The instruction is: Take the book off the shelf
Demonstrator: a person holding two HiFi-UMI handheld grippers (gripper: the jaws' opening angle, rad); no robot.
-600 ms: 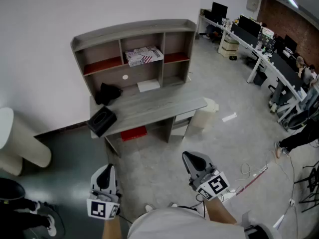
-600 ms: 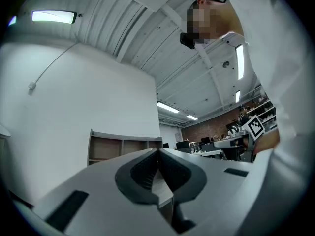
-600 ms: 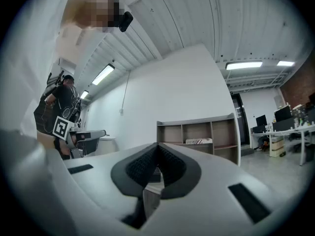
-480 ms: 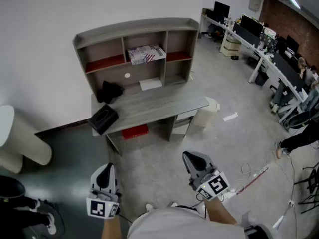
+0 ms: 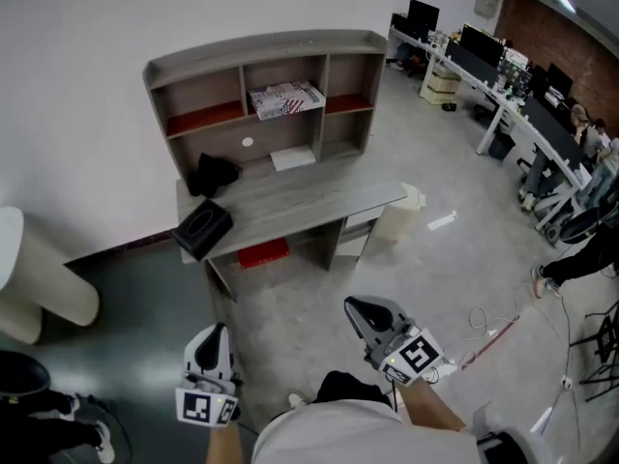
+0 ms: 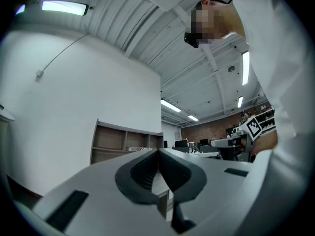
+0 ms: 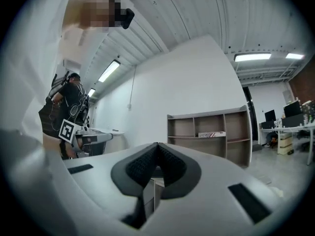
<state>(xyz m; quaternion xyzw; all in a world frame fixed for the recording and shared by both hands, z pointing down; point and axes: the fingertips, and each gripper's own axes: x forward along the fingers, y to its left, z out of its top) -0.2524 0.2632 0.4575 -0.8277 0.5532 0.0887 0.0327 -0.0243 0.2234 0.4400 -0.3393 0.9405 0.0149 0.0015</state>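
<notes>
A book (image 5: pixel 285 99) with a white cover printed in red and dark blue lies flat, slightly askew, in the middle upper compartment of the grey wooden shelf (image 5: pixel 253 50). The shelf stands upright at the back of a grey bench (image 5: pixel 319 196).

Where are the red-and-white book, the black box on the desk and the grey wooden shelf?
Red-and-white book (image 5: pixel 283 99): head view, middle of its cover.
Black box (image 5: pixel 201 228): head view, its top face.
Grey wooden shelf (image 5: pixel 261 50): head view, its top board.

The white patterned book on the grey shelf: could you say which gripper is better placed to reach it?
Probably the right gripper: it is nearer the white patterned book than the left gripper; both shut.
</notes>
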